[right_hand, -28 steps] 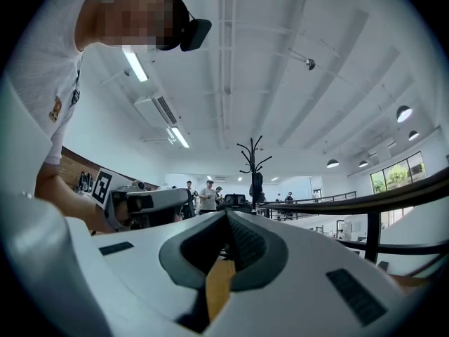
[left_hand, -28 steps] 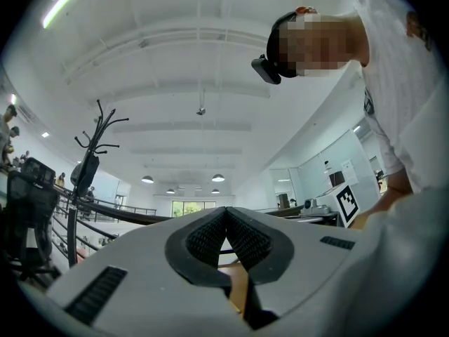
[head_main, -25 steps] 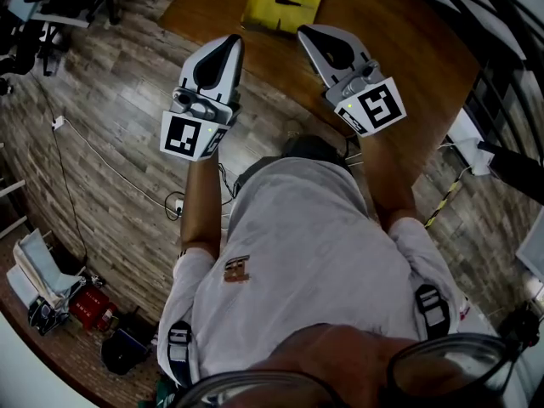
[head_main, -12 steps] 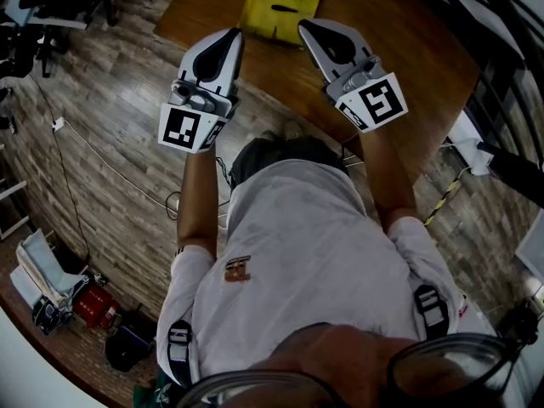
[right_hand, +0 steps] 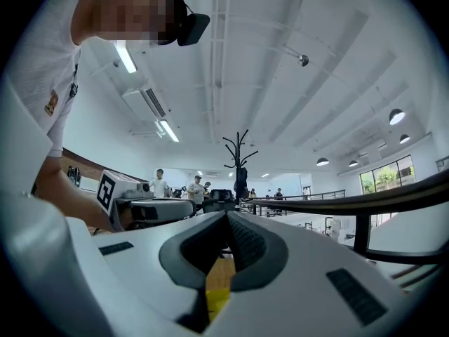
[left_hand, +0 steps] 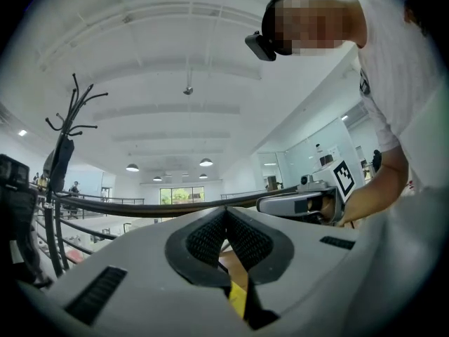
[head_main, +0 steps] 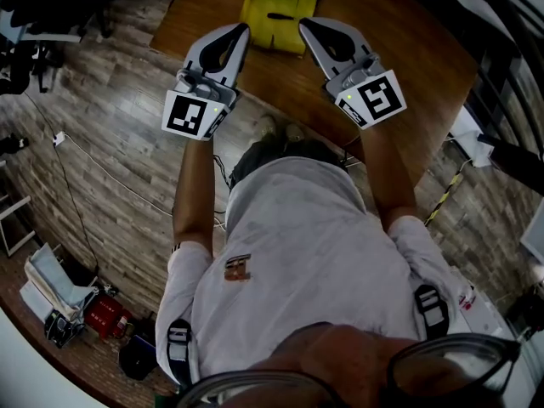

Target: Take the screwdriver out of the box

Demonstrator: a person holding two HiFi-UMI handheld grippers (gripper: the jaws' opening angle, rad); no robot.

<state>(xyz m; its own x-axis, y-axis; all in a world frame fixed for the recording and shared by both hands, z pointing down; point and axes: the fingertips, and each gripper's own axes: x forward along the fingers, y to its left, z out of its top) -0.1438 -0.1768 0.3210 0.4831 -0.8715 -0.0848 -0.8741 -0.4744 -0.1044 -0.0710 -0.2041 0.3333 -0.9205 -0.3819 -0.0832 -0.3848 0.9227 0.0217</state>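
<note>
Step in hand: approach. Left gripper (head_main: 243,29), right gripper (head_main: 304,24): jaws together, empty, near yellow box (head_main: 259,11) on table (head_main: 399,49). Next, probably: open one, locate screwdriver.

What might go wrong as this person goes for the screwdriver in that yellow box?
1. The left gripper and right gripper are both shut. If they go in without opening, they would likely just shove the screwdriver or the yellow box.
2. The grippers sit close together and might bump over the box.
3. A floor cable runs towards the person's feet, so tripping is possible.
</note>
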